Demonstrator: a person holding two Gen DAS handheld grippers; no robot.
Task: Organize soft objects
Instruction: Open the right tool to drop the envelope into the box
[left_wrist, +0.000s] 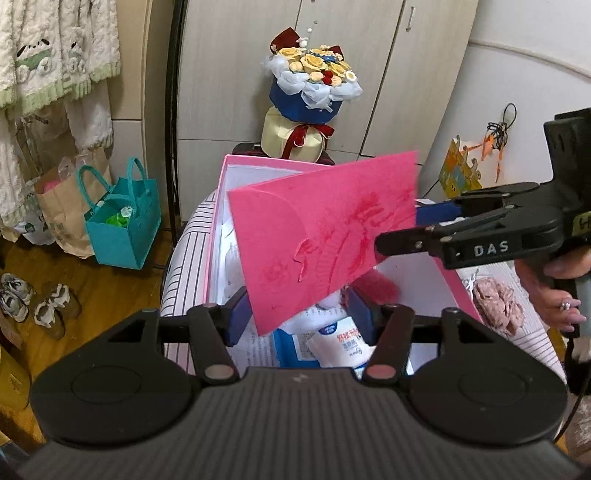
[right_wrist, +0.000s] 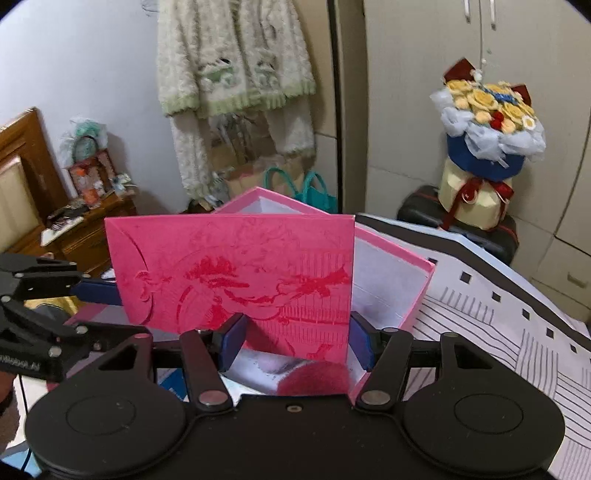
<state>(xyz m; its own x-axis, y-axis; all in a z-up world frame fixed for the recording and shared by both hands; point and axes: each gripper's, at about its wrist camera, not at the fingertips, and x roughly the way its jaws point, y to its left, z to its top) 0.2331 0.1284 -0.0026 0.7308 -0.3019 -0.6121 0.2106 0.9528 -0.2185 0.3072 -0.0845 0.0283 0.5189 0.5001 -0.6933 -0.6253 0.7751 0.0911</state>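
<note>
A pink embossed envelope (left_wrist: 325, 236) hangs tilted over the open pink box (left_wrist: 218, 229). My right gripper (left_wrist: 384, 245) comes in from the right and looks shut on the envelope's right edge. In the right wrist view the envelope (right_wrist: 236, 273) stands before the box (right_wrist: 391, 280), and the wide-set pads (right_wrist: 232, 339) show no clear contact with it. My left gripper (left_wrist: 295, 314) is open above the box, its pads either side of the envelope's lower corner. White and blue packets (left_wrist: 332, 343) and a red fluffy thing (left_wrist: 376, 288) lie inside the box.
The box sits on a striped bedspread (right_wrist: 480, 325). A flower bouquet (left_wrist: 314, 81) stands on a dark case behind. A teal bag (left_wrist: 122, 229), paper bags and shoes (left_wrist: 33, 302) are on the floor at left. A pinkish knitted item (left_wrist: 498, 299) lies right of the box.
</note>
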